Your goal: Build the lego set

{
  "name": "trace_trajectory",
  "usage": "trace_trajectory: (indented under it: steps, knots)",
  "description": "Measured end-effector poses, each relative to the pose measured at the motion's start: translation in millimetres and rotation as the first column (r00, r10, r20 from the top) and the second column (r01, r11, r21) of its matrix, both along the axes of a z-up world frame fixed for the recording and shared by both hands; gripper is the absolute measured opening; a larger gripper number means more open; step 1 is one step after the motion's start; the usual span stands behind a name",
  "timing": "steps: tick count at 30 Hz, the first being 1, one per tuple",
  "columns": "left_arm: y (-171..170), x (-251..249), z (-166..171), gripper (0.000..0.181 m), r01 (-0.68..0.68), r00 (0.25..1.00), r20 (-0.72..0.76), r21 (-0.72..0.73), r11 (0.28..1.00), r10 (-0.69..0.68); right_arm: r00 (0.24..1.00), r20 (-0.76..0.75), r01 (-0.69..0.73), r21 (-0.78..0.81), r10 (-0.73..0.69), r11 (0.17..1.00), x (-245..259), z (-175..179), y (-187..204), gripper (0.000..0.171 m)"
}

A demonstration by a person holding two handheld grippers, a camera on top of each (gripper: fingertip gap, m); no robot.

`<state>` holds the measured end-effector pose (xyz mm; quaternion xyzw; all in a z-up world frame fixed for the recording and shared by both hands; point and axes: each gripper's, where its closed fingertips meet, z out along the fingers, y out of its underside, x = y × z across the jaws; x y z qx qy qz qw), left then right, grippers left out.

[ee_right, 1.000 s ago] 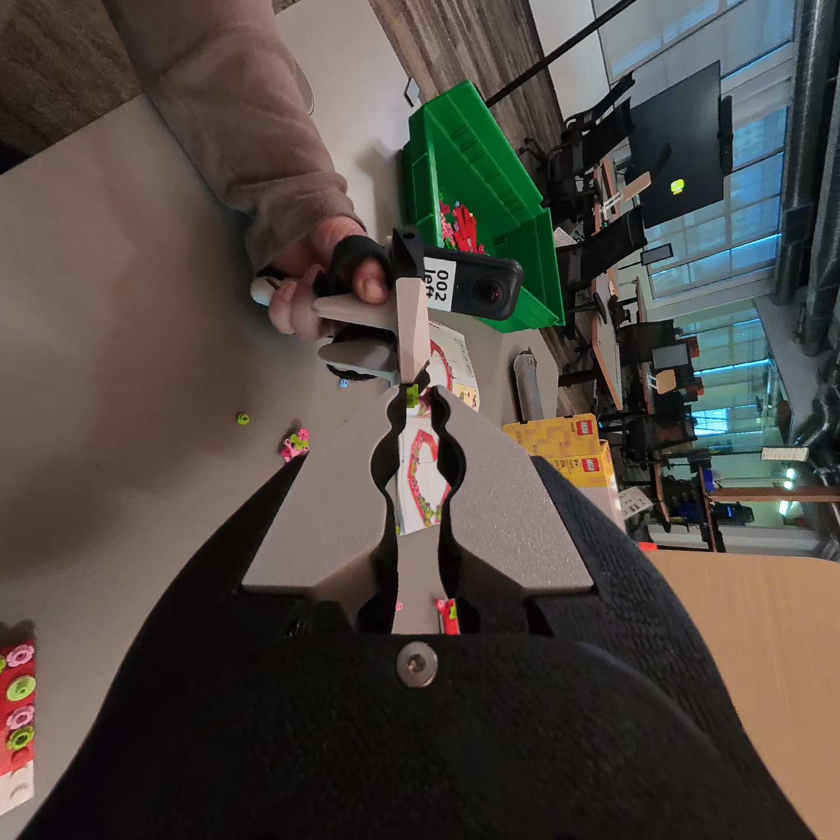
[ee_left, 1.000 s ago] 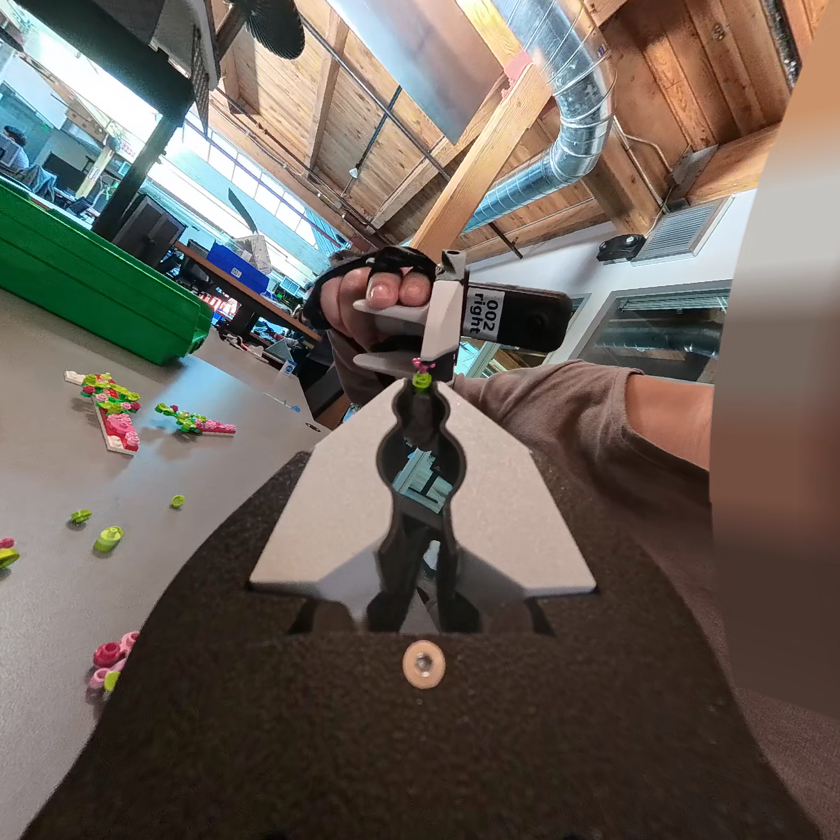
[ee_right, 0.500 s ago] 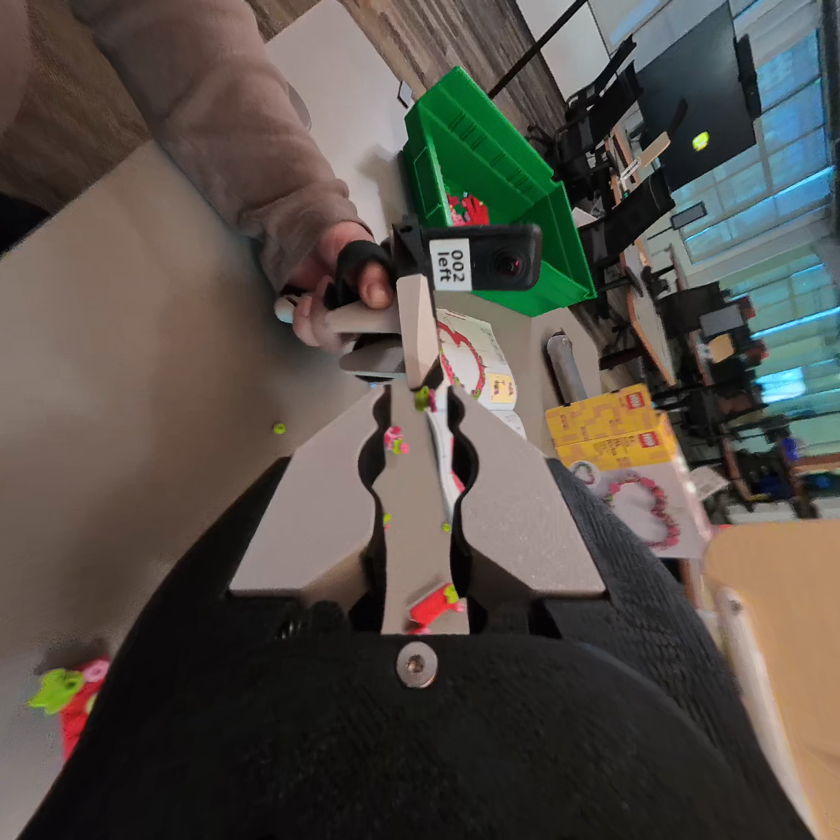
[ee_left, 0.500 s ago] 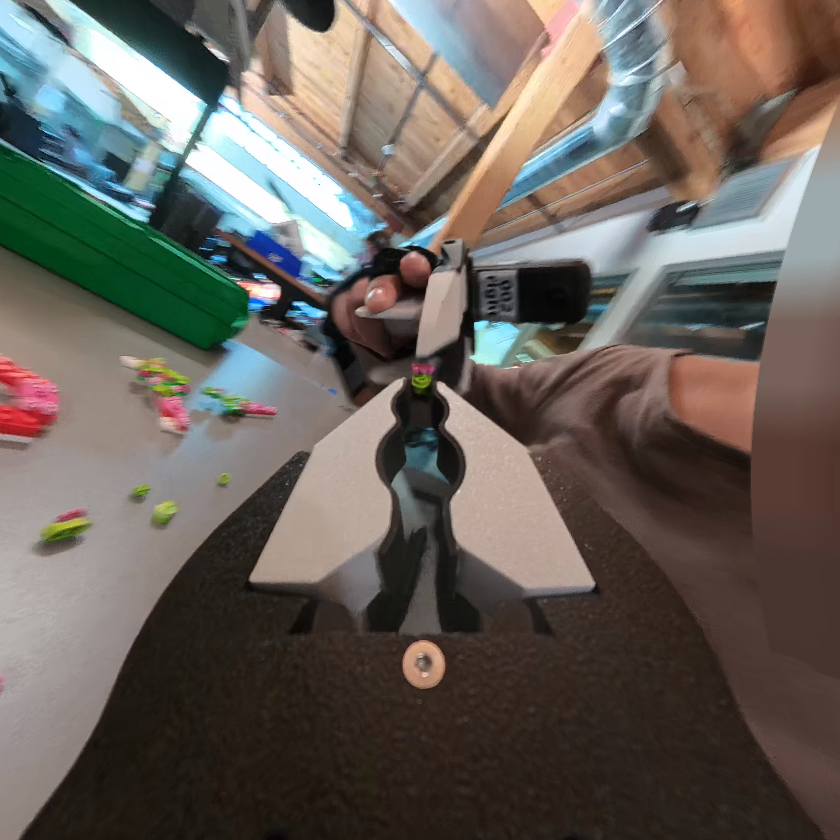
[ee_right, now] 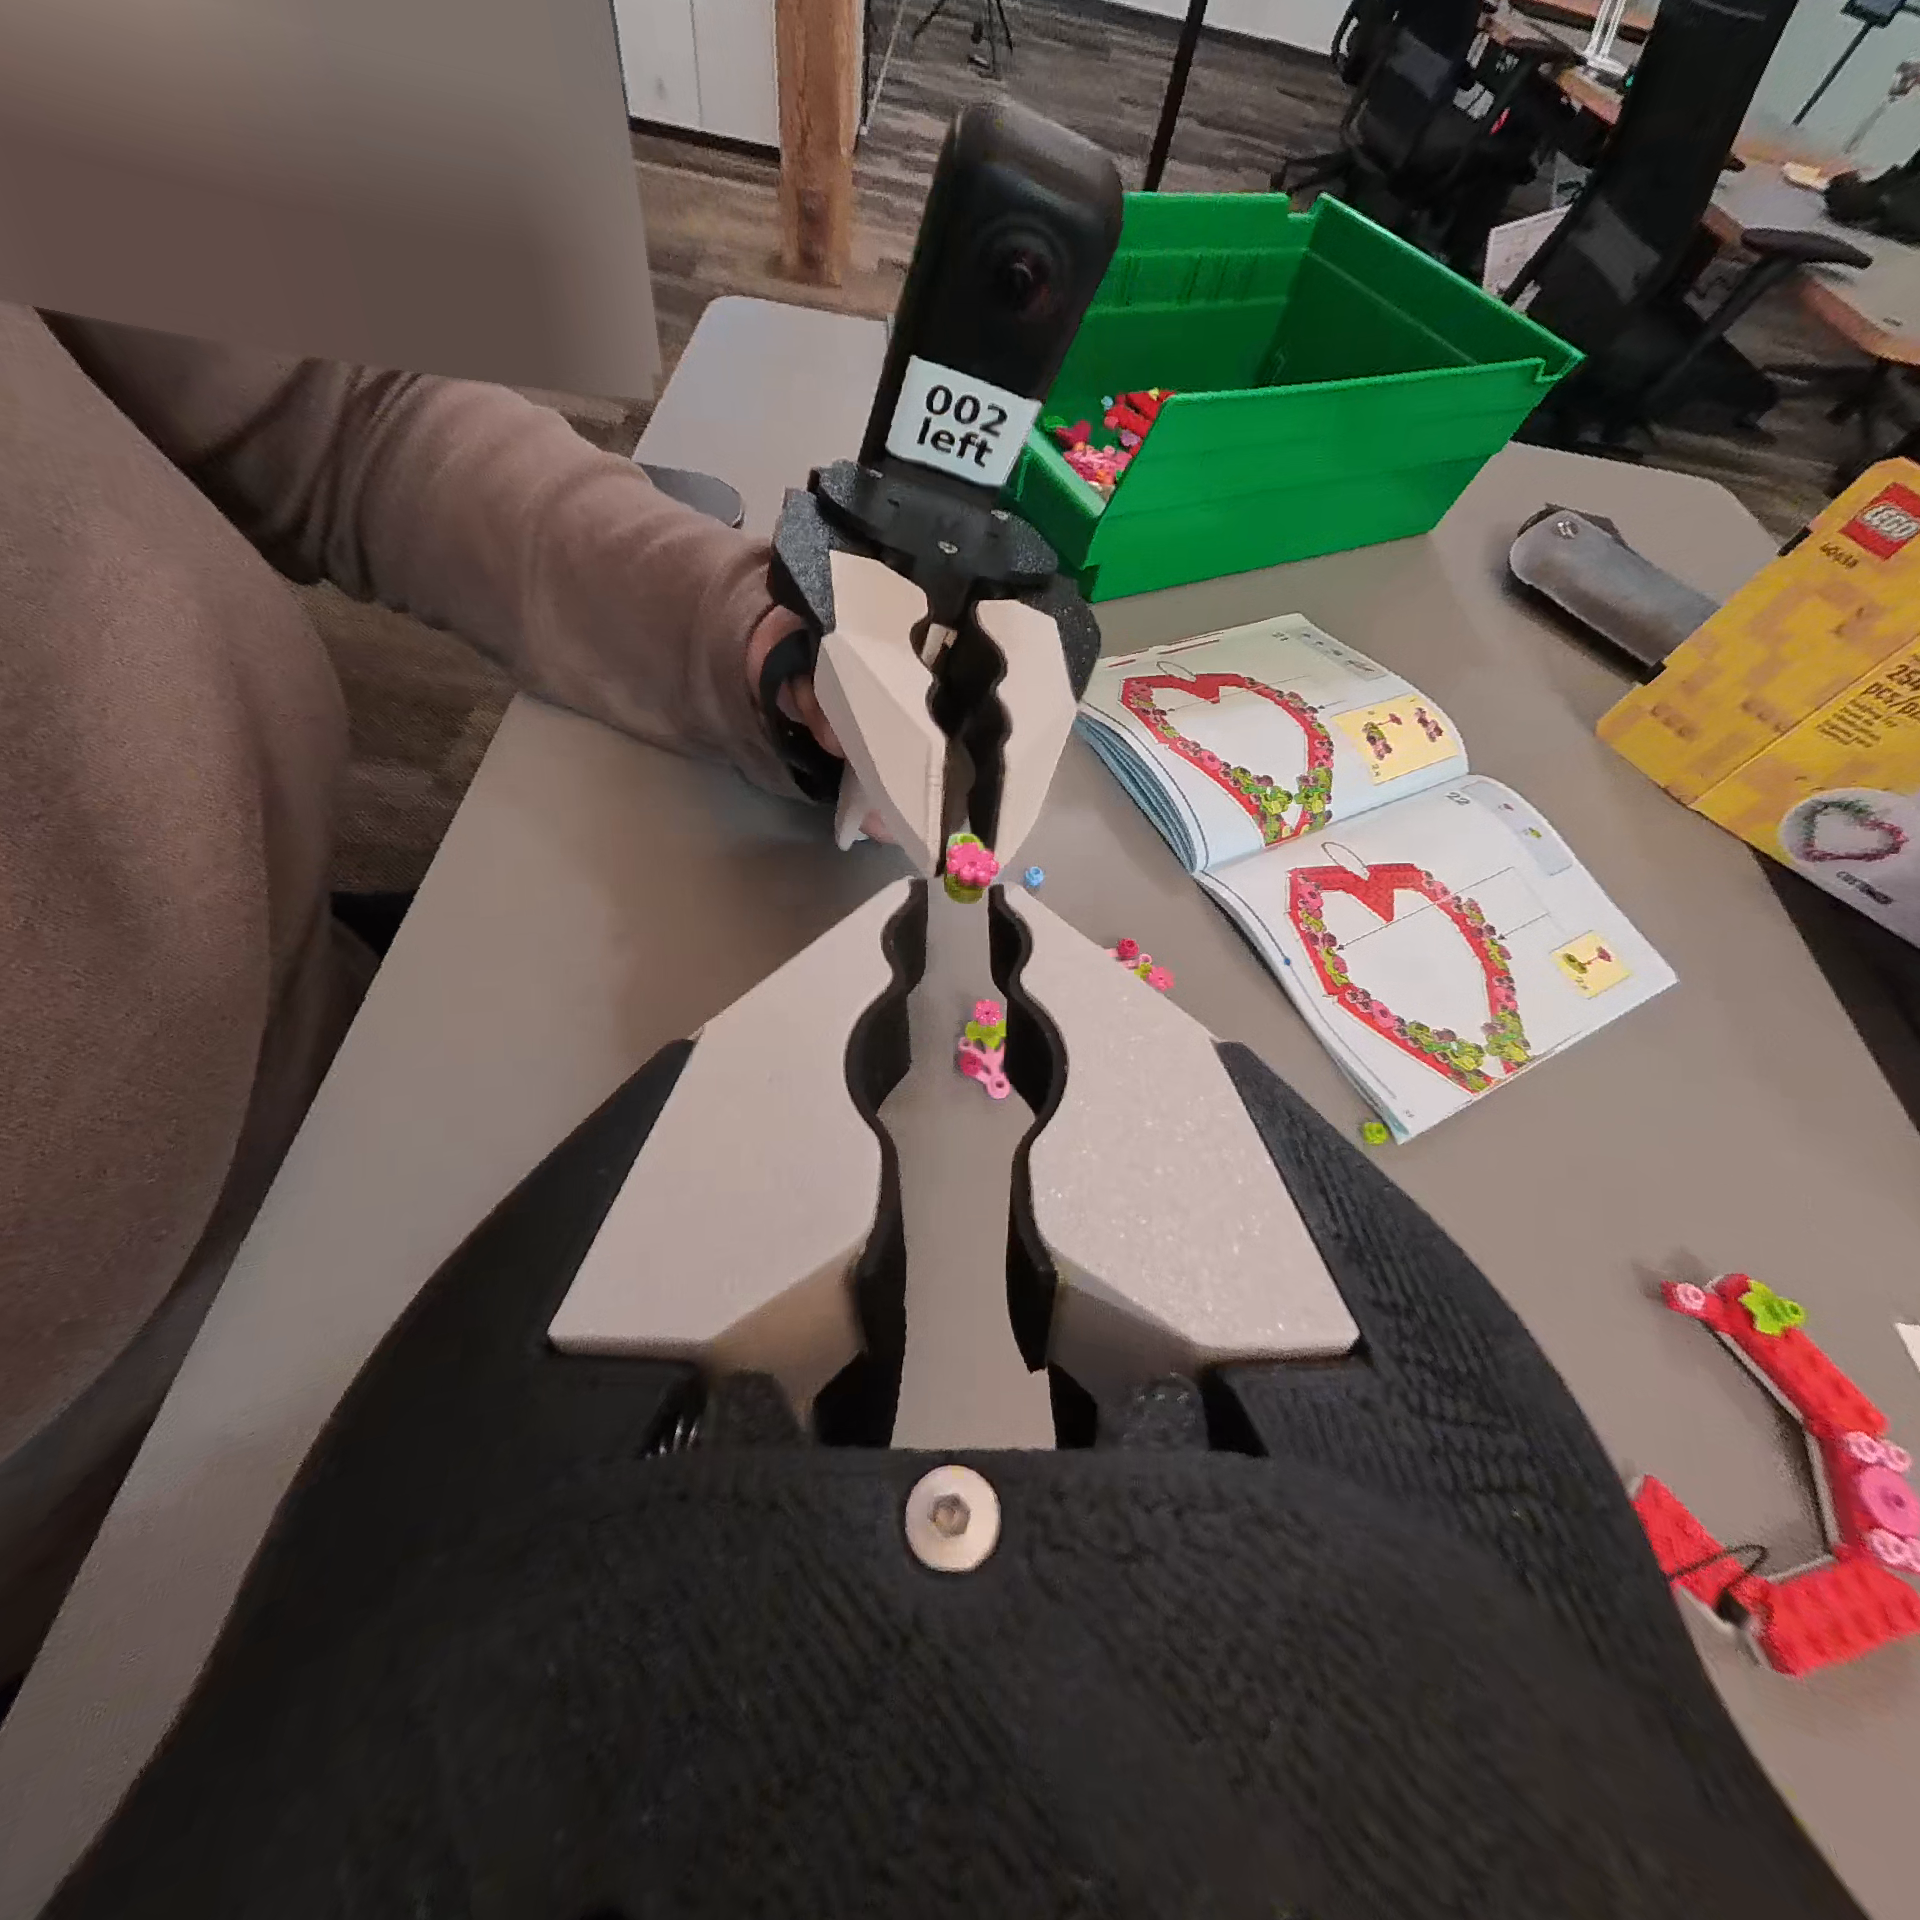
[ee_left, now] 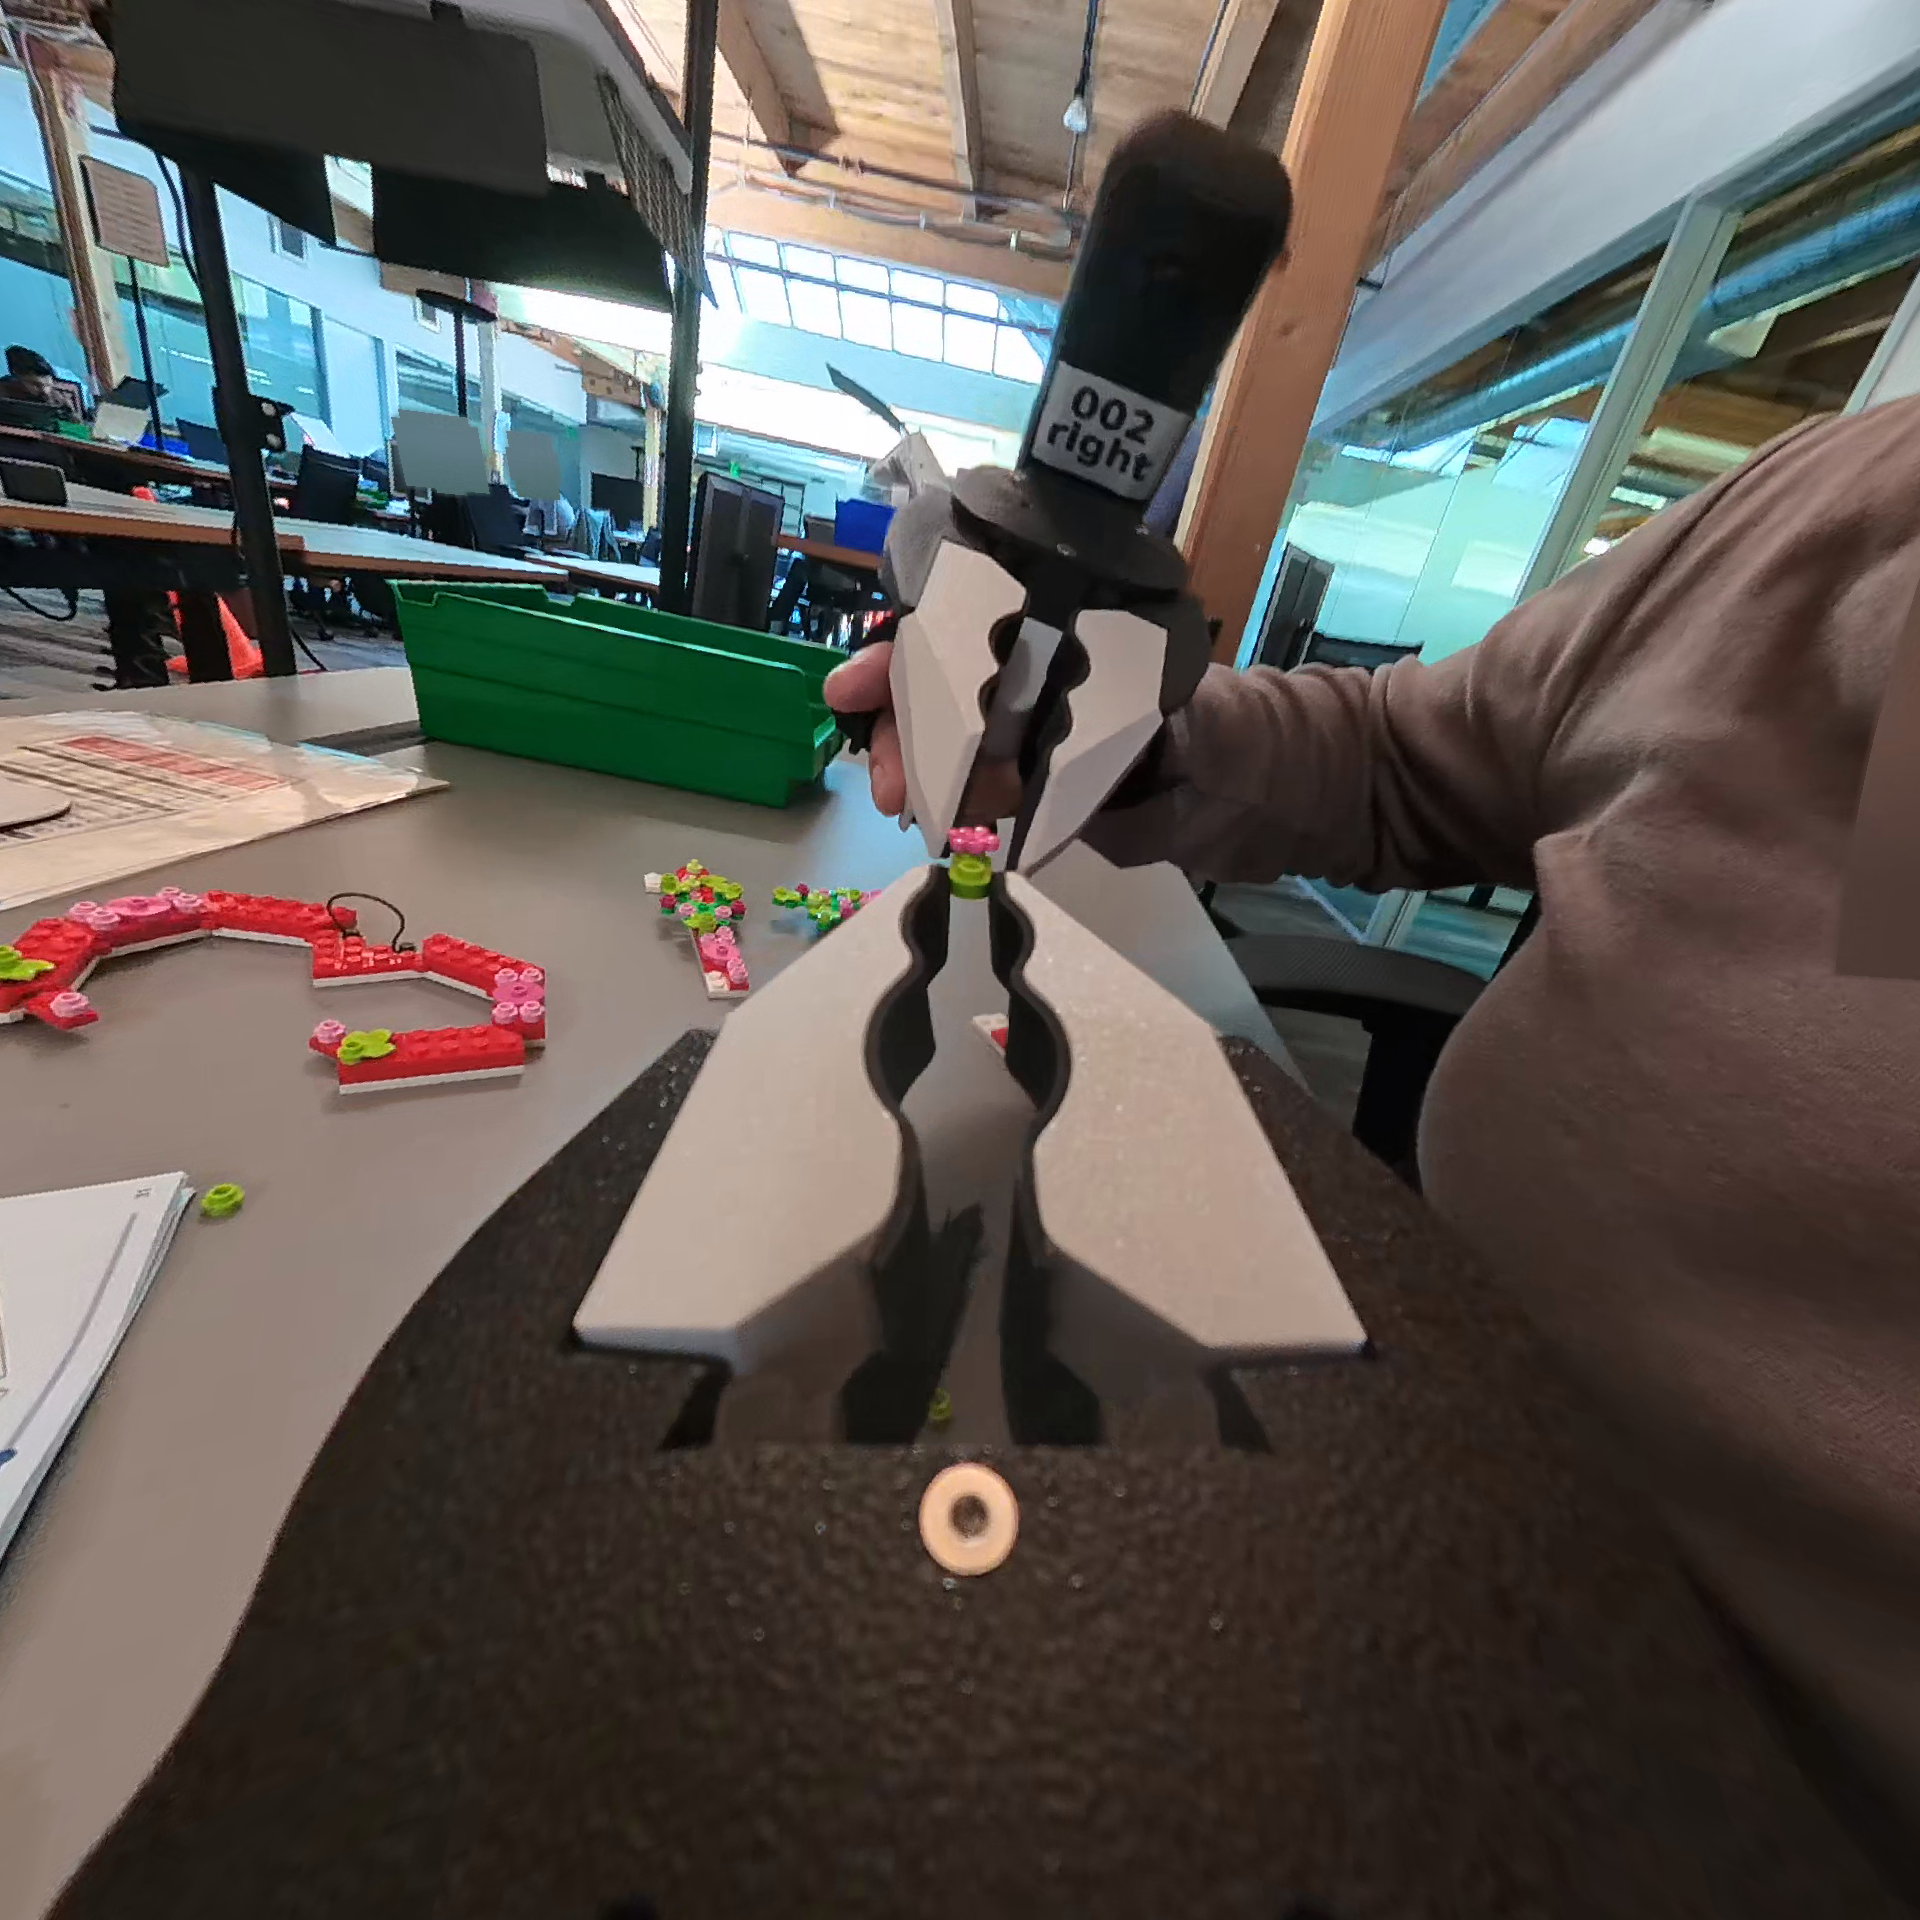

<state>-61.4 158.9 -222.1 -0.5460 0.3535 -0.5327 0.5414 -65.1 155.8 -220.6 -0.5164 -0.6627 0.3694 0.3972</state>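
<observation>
A small stack, a pink flower [ee_left: 971, 840] on a lime round piece [ee_left: 969, 881], hangs in the air between both grippers' tips. My left gripper [ee_left: 966, 881] is shut on the lime piece. My right gripper [ee_right: 961, 888] comes at the stack from the other side, and its tips close on the pink flower [ee_right: 969, 862]. In the right wrist view the left gripper [ee_right: 961, 847] points down at the stack. A half-built red heart frame [ee_left: 416, 966] with pink flowers lies on the grey table [ee_left: 416, 1195]. It also shows in the right wrist view [ee_right: 1808, 1455].
A green bin [ee_right: 1299, 447] with loose bricks stands at the back. An open instruction booklet [ee_right: 1351, 831] and a yellow box [ee_right: 1787, 675] lie beside it. Flowered strips [ee_left: 712, 925] and loose small pieces [ee_right: 982, 1039] lie below the grippers. The person's sleeve [ee_left: 1558, 790] is close. Both grippers' tips are close together, under 4 cm apart.
Both grippers have swung round together from a tilted pose to level over the table. The flower stack stayed between their tips.
</observation>
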Motion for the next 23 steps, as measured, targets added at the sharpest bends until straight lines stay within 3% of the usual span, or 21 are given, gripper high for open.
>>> trace_trajectory:
  steps: [17, 23]
  knots:
    - [1.7, 9.2, -15.6, 0.006, -0.059, 0.990, -0.121, 0.106, 0.993, 0.072, 1.000, 0.018, 0.011, 0.004, -0.011, 1.000, 6.2, -14.7, 3.5, 0.005]
    - [17.6, -2.4, -12.2, 0.042, -0.188, 0.965, -0.146, 0.189, 0.964, 0.217, 0.997, 0.044, 0.063, 0.033, -0.064, 0.997, 15.0, -23.4, 19.0, 0.005]
